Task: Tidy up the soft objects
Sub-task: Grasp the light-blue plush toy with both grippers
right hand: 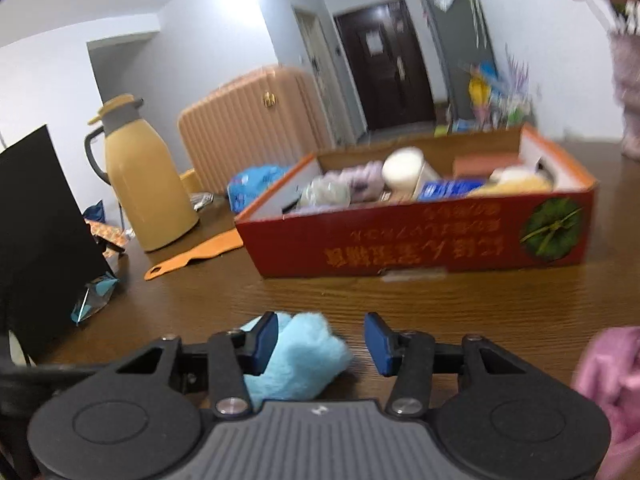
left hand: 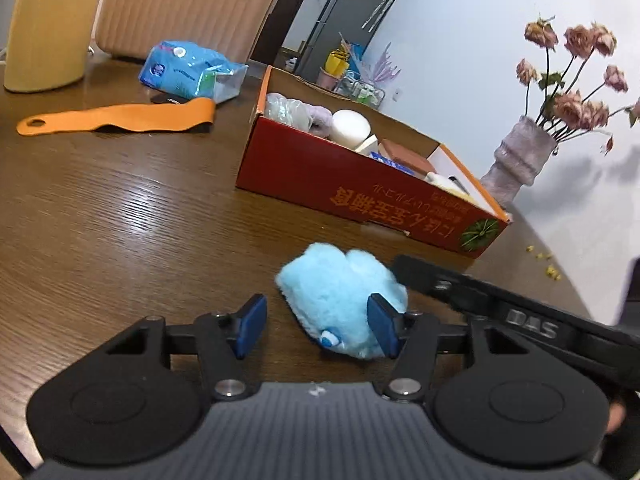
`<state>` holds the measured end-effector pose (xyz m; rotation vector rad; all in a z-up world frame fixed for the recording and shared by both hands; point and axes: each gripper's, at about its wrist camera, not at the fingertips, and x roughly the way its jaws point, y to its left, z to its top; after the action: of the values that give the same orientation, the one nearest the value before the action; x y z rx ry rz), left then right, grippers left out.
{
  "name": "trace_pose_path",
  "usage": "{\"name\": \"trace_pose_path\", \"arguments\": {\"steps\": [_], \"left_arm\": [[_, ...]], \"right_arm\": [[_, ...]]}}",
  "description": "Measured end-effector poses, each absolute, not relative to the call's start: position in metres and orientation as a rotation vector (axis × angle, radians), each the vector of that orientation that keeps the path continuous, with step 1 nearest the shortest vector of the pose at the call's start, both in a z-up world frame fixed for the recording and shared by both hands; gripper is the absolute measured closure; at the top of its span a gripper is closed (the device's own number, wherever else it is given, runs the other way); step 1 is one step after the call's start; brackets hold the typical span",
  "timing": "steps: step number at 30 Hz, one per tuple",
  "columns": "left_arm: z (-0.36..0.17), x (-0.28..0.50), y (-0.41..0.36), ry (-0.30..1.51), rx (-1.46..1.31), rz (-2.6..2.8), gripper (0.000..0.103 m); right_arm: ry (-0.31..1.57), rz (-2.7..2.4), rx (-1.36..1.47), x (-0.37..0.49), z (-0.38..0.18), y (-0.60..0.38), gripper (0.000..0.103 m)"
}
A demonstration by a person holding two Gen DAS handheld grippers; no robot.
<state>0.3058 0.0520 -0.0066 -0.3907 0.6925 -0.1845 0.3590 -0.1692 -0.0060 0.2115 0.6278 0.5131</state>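
Both tongs, left point(left hand: 318, 326) and right point(right hand: 320, 344), stand half-open astride the fluffy blue plush toy point(left hand: 340, 300) at lower centre, gripping nothing, on the tabletop point(left hand: 120, 208).

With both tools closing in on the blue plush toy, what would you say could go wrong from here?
1. The blue plush toy sits off-centre in both tools: against one pad of the left tool and of the right tool. A closing pinch might catch only fluff and slip.
2. The two tools sit very close together at the toy and could collide.
3. The red box already looks crowded, so the toy may perch on top and roll out.
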Motion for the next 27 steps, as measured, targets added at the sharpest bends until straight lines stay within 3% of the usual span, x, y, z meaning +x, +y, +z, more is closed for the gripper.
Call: {"name": "trace_pose_path", "arguments": {"steps": [3, 9, 15, 19, 27], "left_arm": [[-0.010, 0.310, 0.055, 0.696, -0.415, -0.227, 0.064], [-0.008, 0.305, 0.055, 0.713, -0.446, -0.273, 0.071], [-0.010, 0.265, 0.050, 0.740, -0.438, -0.399, 0.071], [-0.006, 0.239, 0.049, 0.705, -0.403, -0.376, 0.054], [-0.006, 0.239, 0.047, 0.717, -0.423, -0.401, 0.055]], "right_arm": [[0.697, 0.548, 0.213, 0.374, -0.016, -0.161, 0.055], [0.749, 0.574, 0.281, 0.373, -0.018, -0.165, 0.062], [0.735, 0.531, 0.271, 0.304, -0.013, -0.185, 0.062], [0.737, 0.521, 0.302, 0.261, -0.010, -0.203, 0.054], [0.716, 0.509, 0.335, 0.260, -0.013, -0.206, 0.054]]}}
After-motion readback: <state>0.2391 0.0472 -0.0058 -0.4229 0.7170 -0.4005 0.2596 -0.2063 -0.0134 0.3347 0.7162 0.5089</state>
